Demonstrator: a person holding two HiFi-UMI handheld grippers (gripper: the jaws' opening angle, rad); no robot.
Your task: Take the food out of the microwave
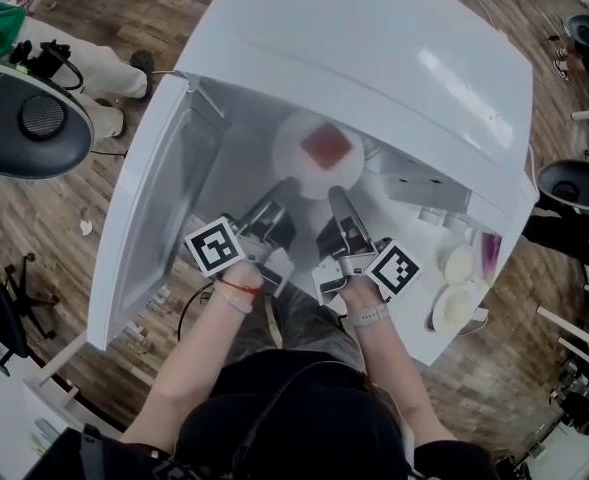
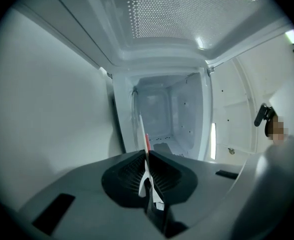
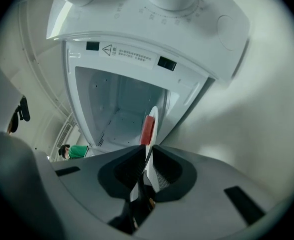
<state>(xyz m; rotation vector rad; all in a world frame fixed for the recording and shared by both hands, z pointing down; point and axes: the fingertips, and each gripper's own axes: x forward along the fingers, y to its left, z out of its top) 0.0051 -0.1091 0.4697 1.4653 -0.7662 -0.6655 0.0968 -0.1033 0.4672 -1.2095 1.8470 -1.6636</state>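
Observation:
A white plate point(image 1: 292, 160) with a red slab of food point(image 1: 326, 145) on it sits in the open cavity of the white microwave point(image 1: 374, 48). My left gripper point(image 1: 286, 190) is shut on the plate's near left rim, and my right gripper point(image 1: 336, 194) is shut on its near right rim. In the left gripper view the plate point(image 2: 142, 134) shows edge-on, pinched between the dark pads point(image 2: 132, 171) of the left gripper point(image 2: 147, 156), with a sliver of the red food point(image 2: 147, 141). In the right gripper view the plate point(image 3: 154, 118) and food point(image 3: 147, 130) stand edge-on in the right gripper point(image 3: 147, 151).
The microwave door point(image 1: 144, 218) hangs open to the left of my left arm. Two small round white dishes point(image 1: 461, 265) and a purple item point(image 1: 491, 253) lie on the table to the right. A black chair point(image 1: 29, 118) and a person's legs point(image 1: 94, 68) are at the upper left.

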